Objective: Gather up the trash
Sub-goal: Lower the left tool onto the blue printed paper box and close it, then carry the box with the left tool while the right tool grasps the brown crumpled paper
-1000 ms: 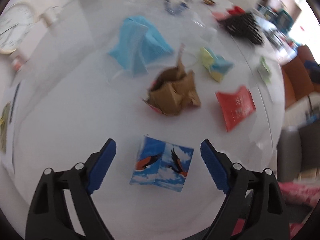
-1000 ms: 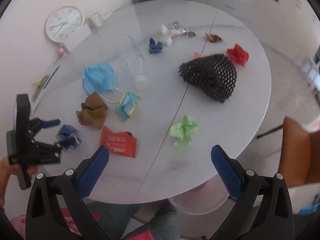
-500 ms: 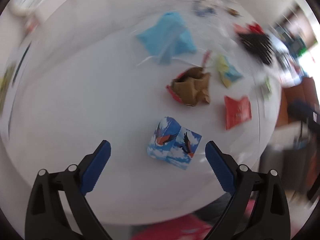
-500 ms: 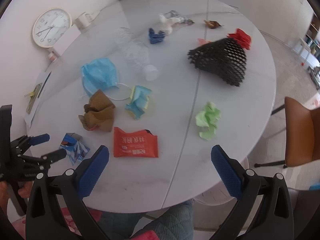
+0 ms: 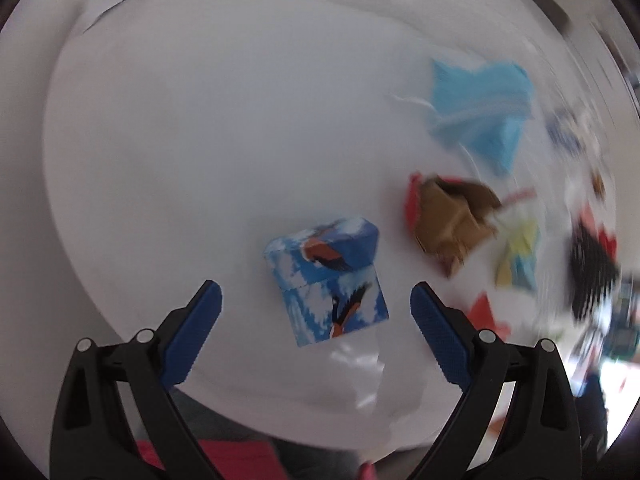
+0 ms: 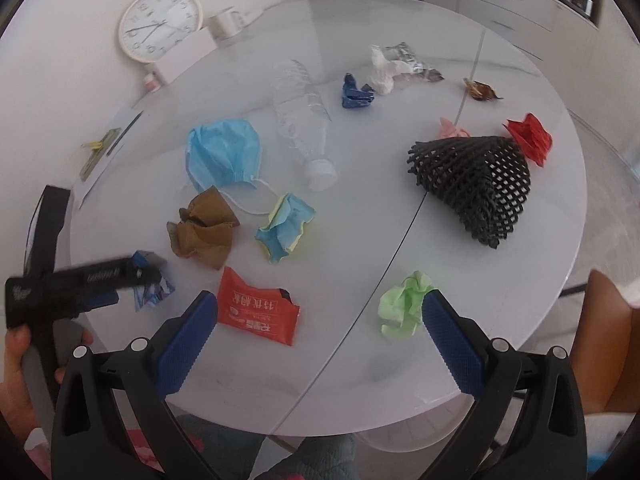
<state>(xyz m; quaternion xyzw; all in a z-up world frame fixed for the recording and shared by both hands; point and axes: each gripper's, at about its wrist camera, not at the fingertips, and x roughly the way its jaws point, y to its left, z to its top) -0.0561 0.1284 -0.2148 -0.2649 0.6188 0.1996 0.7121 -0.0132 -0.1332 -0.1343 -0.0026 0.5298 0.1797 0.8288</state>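
Note:
A crumpled blue carton with a bird print (image 5: 326, 280) lies on the round white table (image 5: 180, 160), just ahead of my left gripper (image 5: 315, 293), between its blue fingers. That gripper points straight down and is open, its pads clear of the carton. The right wrist view shows it over the carton (image 6: 154, 292) at the table's left edge. My right gripper (image 6: 320, 300) hangs open and empty above the near edge, between a red packet (image 6: 258, 308) and a green paper wad (image 6: 404, 304).
Several more scraps lie about: brown paper (image 6: 204, 232), a blue face mask (image 6: 224, 154), blue-yellow paper (image 6: 286, 224), a clear bottle (image 6: 302, 120), black foam net (image 6: 476, 176), red paper (image 6: 530, 138). A clock (image 6: 160, 24) and a mug (image 6: 224, 24) stand at the back.
My left gripper has rolled and closed in over the carton, which now sits nearer its fingers. The right gripper has shifted slightly, so the green wad now lies by its right fingertip.

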